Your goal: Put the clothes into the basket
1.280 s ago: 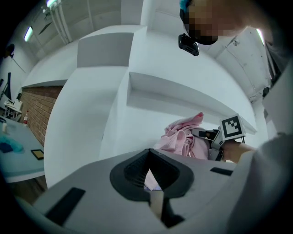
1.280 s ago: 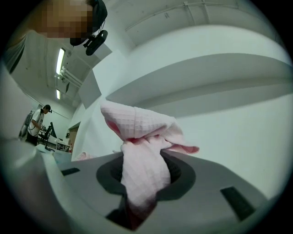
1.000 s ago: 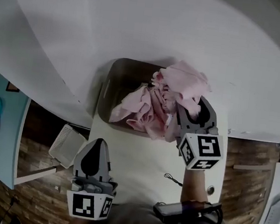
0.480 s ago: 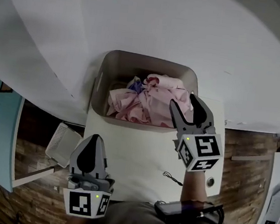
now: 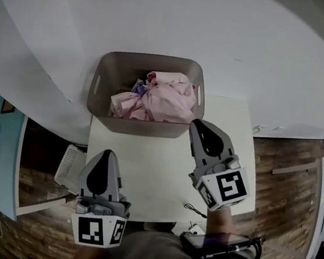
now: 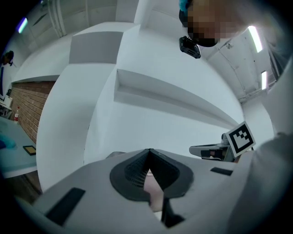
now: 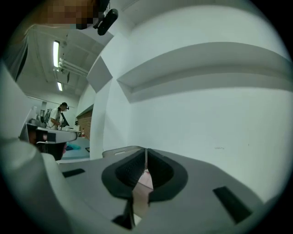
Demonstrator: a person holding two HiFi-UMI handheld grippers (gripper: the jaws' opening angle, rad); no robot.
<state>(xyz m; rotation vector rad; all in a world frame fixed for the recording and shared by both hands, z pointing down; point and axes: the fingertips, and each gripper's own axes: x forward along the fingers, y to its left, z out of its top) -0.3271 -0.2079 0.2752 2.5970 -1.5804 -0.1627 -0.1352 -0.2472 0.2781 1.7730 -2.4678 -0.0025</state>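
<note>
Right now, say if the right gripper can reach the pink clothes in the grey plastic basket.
Likely yes: shut right gripper sits beside the open grey plastic basket; pink clothes lie uncovered.

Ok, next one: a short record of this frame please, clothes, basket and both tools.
clothes: pink pile, inside the basket
basket: grey, on the white table
left tool: shut, empty, over the table, short of the basket
right tool: jaws just closed, shut, empty, by the basket's near right corner
outside basket: no clothes seen
</note>
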